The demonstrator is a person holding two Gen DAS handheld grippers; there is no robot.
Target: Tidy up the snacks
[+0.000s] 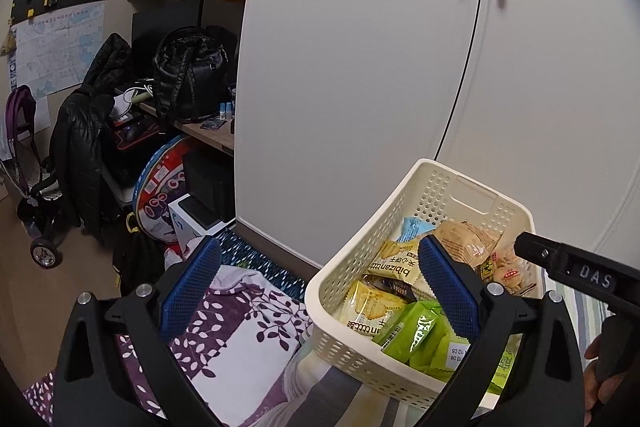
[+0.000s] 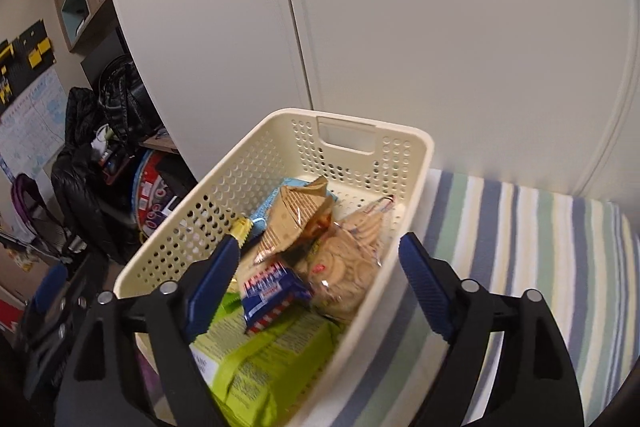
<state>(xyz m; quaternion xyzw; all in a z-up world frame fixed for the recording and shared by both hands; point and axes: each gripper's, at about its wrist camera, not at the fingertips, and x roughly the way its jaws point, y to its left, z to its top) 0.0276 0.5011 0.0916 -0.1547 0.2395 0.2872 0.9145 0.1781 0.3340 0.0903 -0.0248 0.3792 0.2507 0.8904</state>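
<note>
Basket: a cream perforated basket (image 2: 280,155) sits on a striped blanket (image 2: 520,227) on the bed, close to a white wardrobe (image 1: 360,67).
Contents: snacks are piled inside: a green packet (image 2: 272,359) nearest the camera, a blue-and-red wafer pack (image 2: 272,287) on top of it, a clear bag of round biscuits (image 2: 352,259), a tan wrapper (image 2: 296,215) and a light blue pack behind.
Left tongs: the left tongs (image 1: 320,287) are wide open and hold nothing; one blue pad hangs over the basket's contents, the other over a purple leaf-print cloth (image 1: 240,327) outside it.
Right tongs: the right tongs (image 2: 320,283) are also spread wide and empty, straddling the basket's right wall, one pad inside and one outside.
Step in hand: probably settling the packs or steadying the basket; the right view is blurred, so which is hard to say.
Doing it well: lower slowly, close on a flat pack edge, not the biscuit bag, which would crush easily.
Risk: the basket rests on soft bedding and may tip if pressed on one rim.
</note>
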